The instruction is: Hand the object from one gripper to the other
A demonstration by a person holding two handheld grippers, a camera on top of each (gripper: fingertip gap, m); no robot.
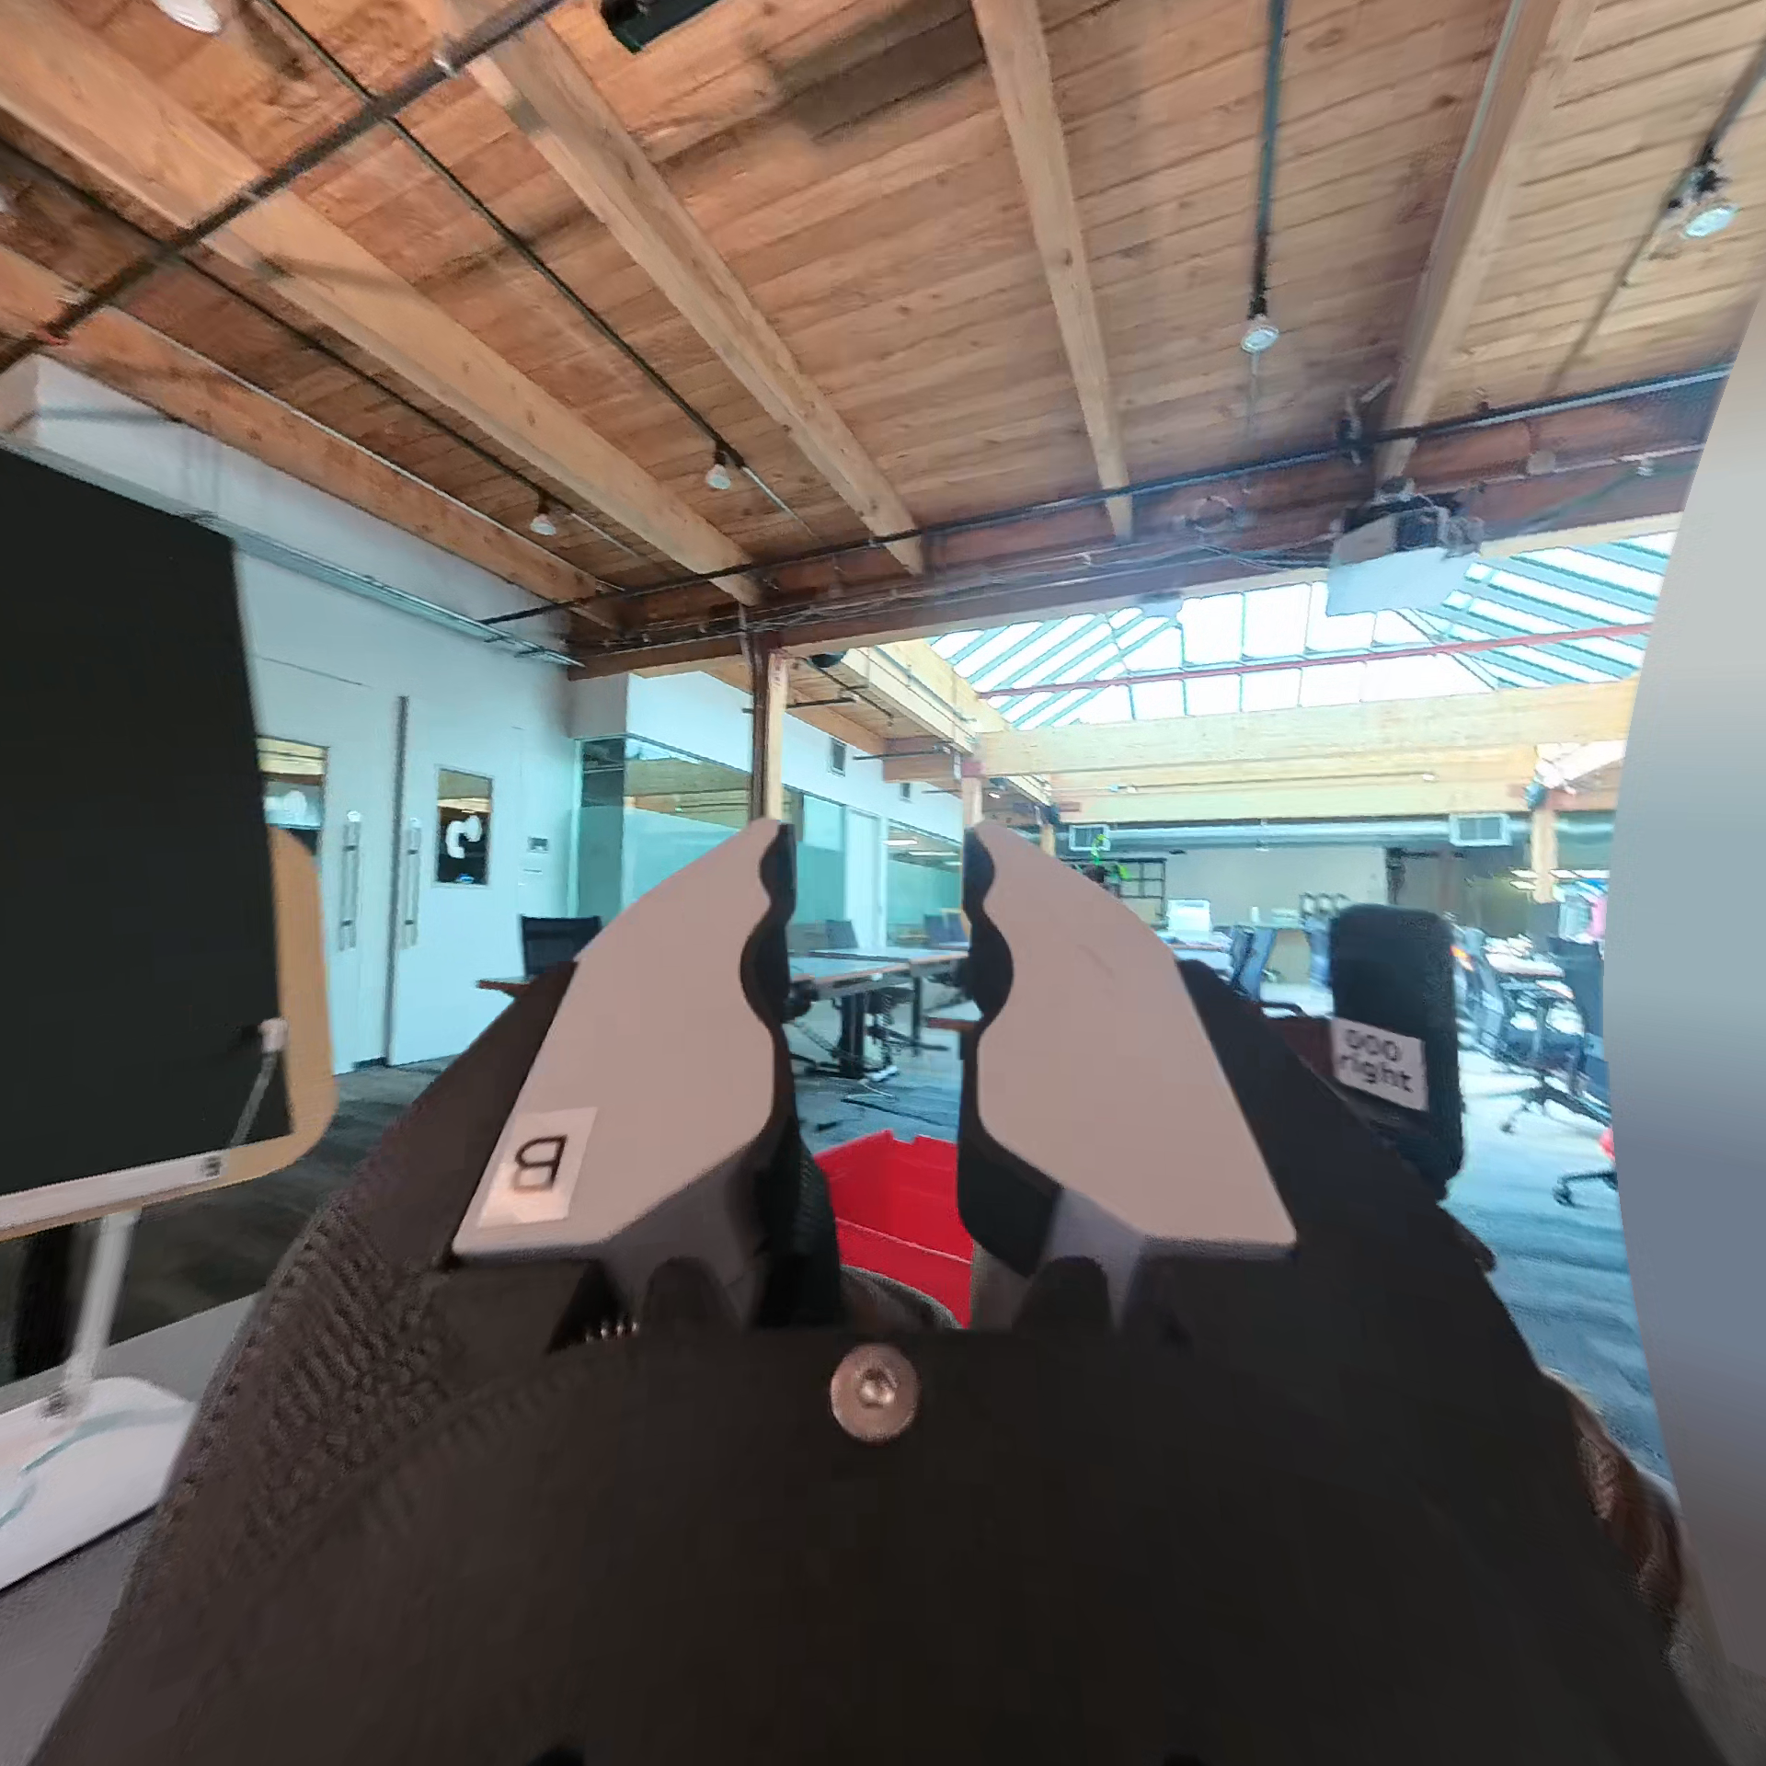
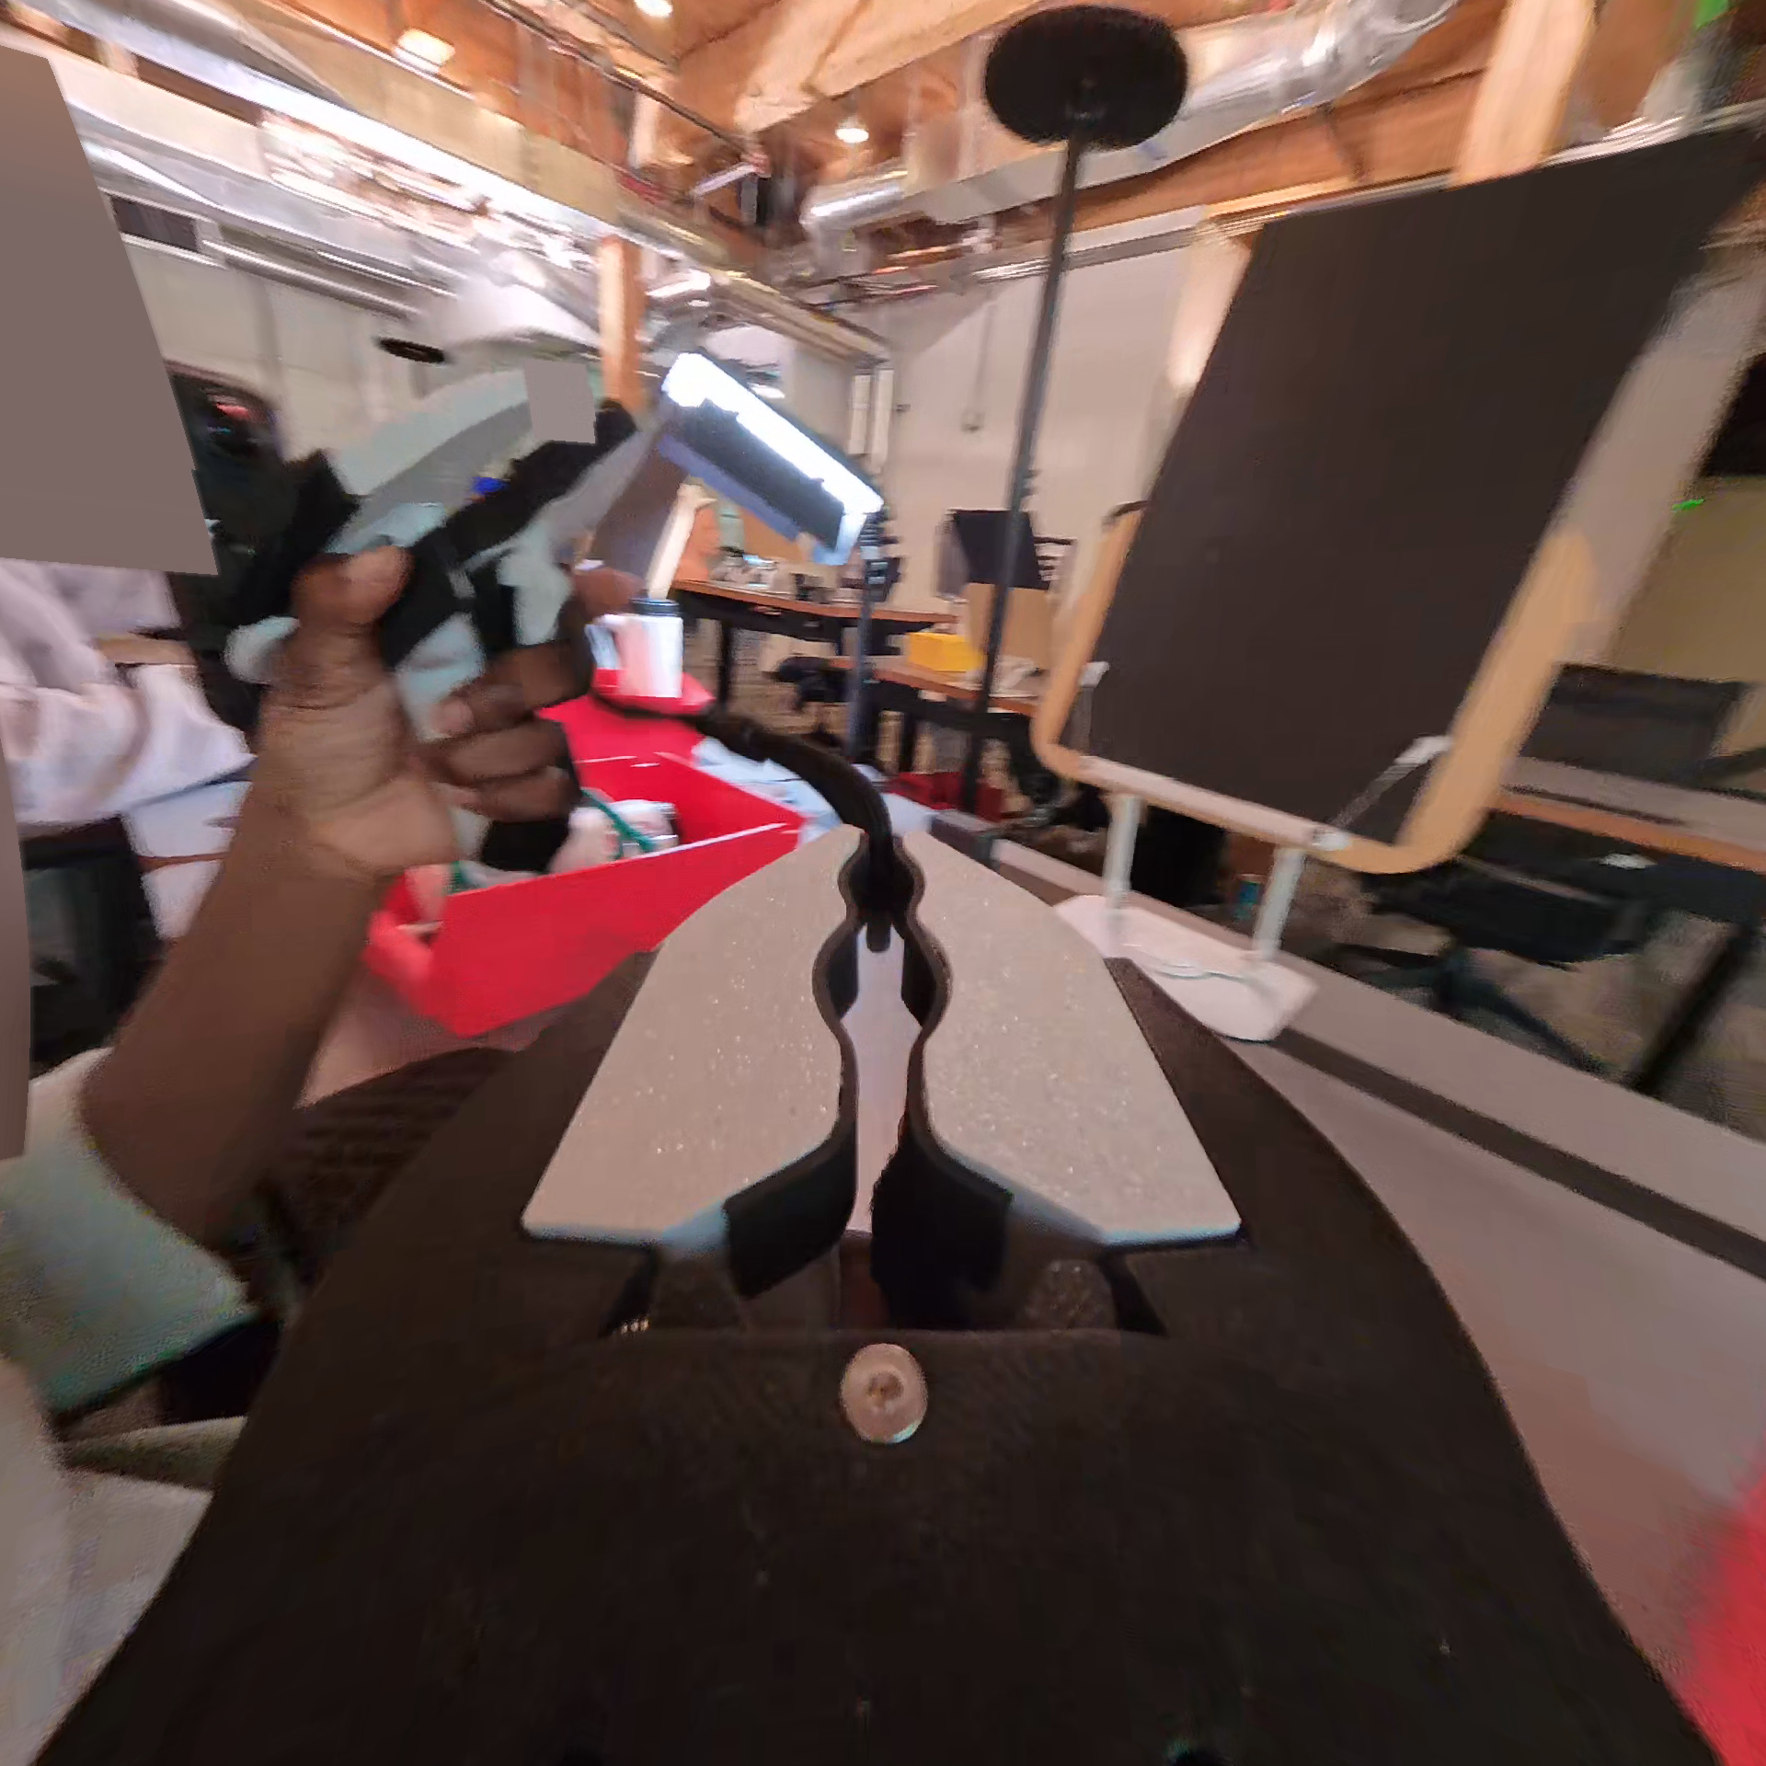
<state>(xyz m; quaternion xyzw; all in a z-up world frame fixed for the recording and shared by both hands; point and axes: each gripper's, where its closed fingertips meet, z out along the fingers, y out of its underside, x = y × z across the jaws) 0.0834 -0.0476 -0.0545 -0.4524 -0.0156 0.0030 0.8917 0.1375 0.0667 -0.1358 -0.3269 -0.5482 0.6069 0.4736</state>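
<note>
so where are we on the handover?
Done: the right gripper is shut on a curved black cable-like object, pinched at the fingertips. In hand: nothing transferring; the left gripper is open and empty, raised well apart in the person's hand. Left: bring the left gripper to the object, close it, release the right.

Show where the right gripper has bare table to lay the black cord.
Bare grey tabletop lies right of the right gripper, which grips the black cord, before the stand's white base. Leftward is crowded: the red bin holds clutter, the left gripper above it.
</note>
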